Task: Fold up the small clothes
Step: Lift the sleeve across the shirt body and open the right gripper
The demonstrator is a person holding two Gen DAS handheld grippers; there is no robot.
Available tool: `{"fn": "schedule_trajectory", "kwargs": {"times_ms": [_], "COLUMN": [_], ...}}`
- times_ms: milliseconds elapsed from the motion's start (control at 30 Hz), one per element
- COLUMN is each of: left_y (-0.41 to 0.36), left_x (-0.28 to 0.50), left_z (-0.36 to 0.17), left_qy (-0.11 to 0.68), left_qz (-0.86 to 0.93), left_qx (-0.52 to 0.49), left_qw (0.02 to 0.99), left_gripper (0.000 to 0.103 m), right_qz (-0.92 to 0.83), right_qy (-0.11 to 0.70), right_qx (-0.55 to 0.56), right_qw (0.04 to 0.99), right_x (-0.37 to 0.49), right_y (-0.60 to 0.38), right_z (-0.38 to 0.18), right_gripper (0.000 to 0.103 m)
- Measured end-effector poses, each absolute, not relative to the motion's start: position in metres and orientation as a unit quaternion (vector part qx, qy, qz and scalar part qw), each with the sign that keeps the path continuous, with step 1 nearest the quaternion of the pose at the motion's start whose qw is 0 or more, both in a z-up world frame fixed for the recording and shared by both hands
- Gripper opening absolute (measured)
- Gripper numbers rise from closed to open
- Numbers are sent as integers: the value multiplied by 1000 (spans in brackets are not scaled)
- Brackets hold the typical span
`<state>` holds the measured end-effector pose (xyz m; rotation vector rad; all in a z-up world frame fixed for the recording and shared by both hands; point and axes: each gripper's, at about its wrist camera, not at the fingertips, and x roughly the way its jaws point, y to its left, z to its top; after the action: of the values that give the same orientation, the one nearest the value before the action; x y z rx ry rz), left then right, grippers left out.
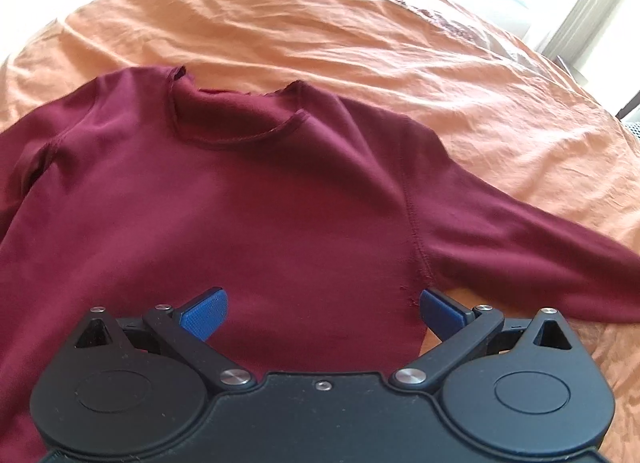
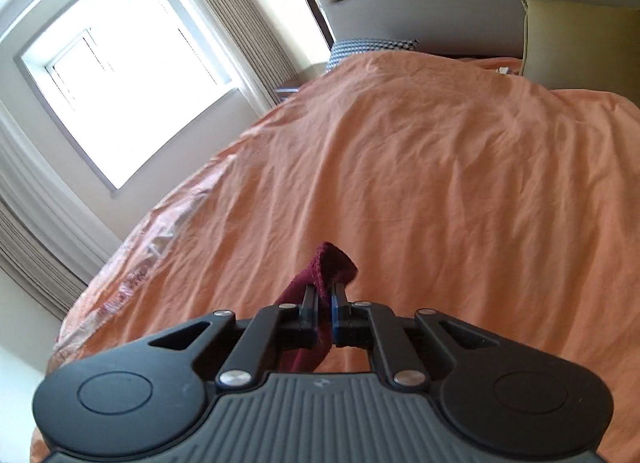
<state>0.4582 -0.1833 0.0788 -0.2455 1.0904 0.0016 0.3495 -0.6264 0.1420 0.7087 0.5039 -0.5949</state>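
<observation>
We see the sweater spread flat on the bed for folding | left gripper jaws apart above its lower body | right gripper, jaws clamped on a sweater edge at 12 o'clock, ready to fold over

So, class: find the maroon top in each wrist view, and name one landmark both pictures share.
Left wrist: the maroon top lies flat, filling the centre and left, below the open left tool.
Right wrist: only a bunched bit of it shows at lower centre, pinched in the right tool.
Shared landmark: the orange bedcover.
</observation>
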Motion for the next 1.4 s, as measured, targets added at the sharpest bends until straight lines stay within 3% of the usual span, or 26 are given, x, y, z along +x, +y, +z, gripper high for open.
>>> {"fn": "schedule_trajectory", "kwargs": {"times_ms": [200, 433, 900, 1100, 1400], "left_y": [-186, -183, -81, -1, 87], "left_x": [459, 463, 465, 464, 469], "left_z": [73, 81, 128, 136, 136], "left_qy": [523, 521, 491, 476, 474], "left_qz": [3, -9, 7, 44, 97], "left_qx": [-113, -123, -135, -139, -132], "left_qw": [845, 844, 861, 867, 865], "left_gripper": [102, 102, 102, 102, 102], "right_qz": [-272, -205, 5, 60, 76], "right_qy": [289, 281, 257, 278, 387], "right_qx": [355, 307, 179, 184, 194], "right_qw": [847, 886, 950, 941, 898], "right_x": [361, 371, 439, 469, 494], "right_y": [-620, -569, -343, -240, -138], "right_z": [122, 159, 243, 212, 105], "right_gripper": [7, 7, 7, 7, 7]}}
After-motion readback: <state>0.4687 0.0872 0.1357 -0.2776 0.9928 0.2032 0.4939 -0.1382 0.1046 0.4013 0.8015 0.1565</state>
